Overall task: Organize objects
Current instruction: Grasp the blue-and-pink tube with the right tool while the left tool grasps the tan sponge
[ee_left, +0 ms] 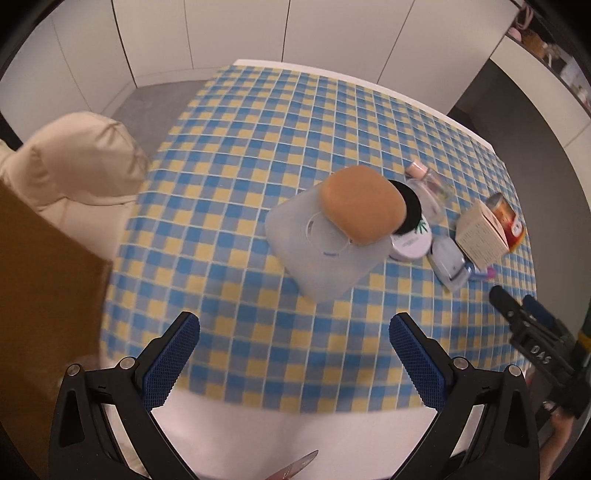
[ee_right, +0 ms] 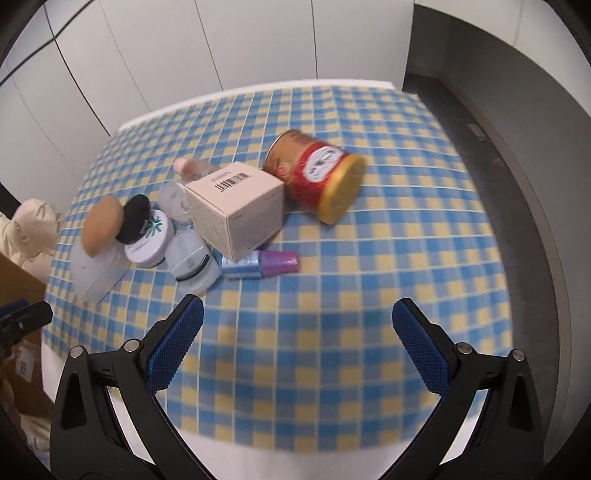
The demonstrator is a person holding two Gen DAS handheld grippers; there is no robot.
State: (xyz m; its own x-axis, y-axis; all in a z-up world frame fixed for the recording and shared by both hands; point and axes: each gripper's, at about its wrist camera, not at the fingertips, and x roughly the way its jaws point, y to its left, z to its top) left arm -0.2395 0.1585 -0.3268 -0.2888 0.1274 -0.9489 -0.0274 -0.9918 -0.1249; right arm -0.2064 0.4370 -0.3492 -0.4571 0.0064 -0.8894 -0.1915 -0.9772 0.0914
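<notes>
A cluster of objects lies on the blue-and-yellow checked tablecloth [ee_left: 236, 177]. A frosted white container with a tan rounded lid [ee_left: 360, 205] stands nearest my left gripper [ee_left: 293, 354], which is open and empty above the cloth's near edge. Beside the container are a white jar with a black lid [ee_left: 412, 236], a pale blue compact [ee_left: 448, 260], a beige box [ee_left: 480, 232] and a red-and-gold tin [ee_left: 508, 218]. My right gripper [ee_right: 297, 339] is open and empty, short of the beige box [ee_right: 236, 210], the tipped tin [ee_right: 317, 177], a purple-capped tube [ee_right: 262, 264] and the compact [ee_right: 192, 264].
A cream padded jacket [ee_left: 74, 162] and a brown cardboard surface [ee_left: 40, 295] lie left of the table. White cabinet doors [ee_left: 236, 33] stand behind it. A small pink-capped clear bottle [ee_right: 192, 166] lies behind the box. The right gripper's tip shows in the left wrist view [ee_left: 517, 314].
</notes>
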